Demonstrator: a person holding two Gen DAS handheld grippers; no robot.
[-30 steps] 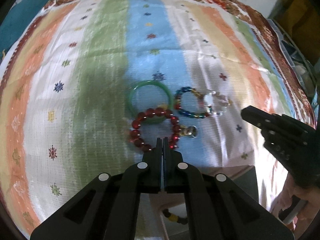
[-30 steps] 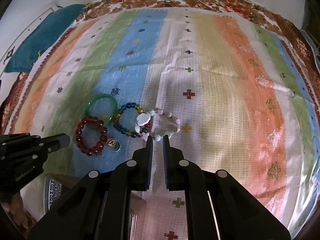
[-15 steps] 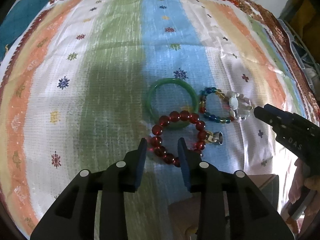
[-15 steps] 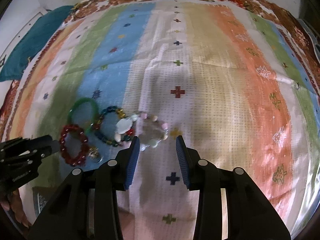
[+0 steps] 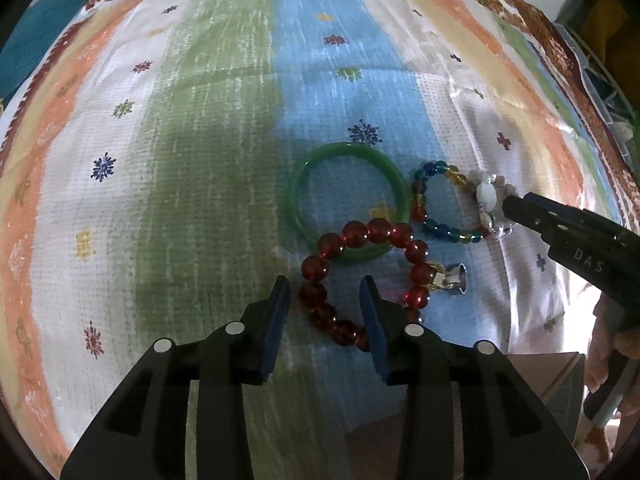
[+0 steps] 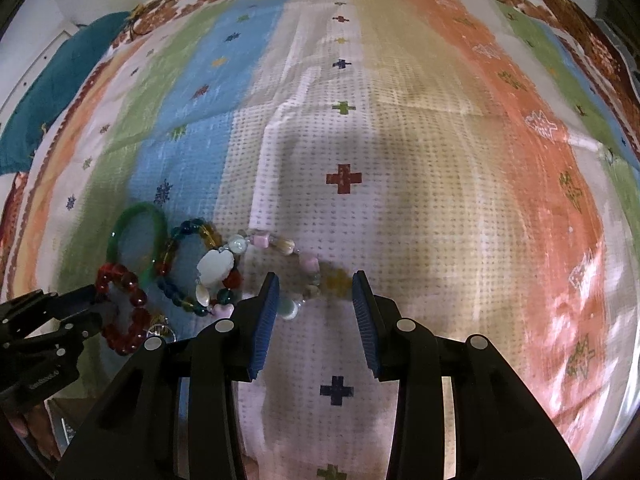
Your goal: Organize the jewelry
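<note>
Left wrist view had both hand-held grippers gaping empty, the left hand-held gripper [image 5: 325, 294] astride the red bead bracelet [image 5: 362, 280], which seemingly overlapped the green bangle [image 5: 348, 200] and risked dragging it.

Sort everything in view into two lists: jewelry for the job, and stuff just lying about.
For the job: red bead bracelet, green bangle, multicolour bead bracelet, pastel stone bracelet.

Lying about: striped cloth, teal cushion, cardboard box.

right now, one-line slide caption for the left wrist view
Open left gripper straddling the red bead bracelet, which overlaps a green bangle on the striped cloth.
</note>
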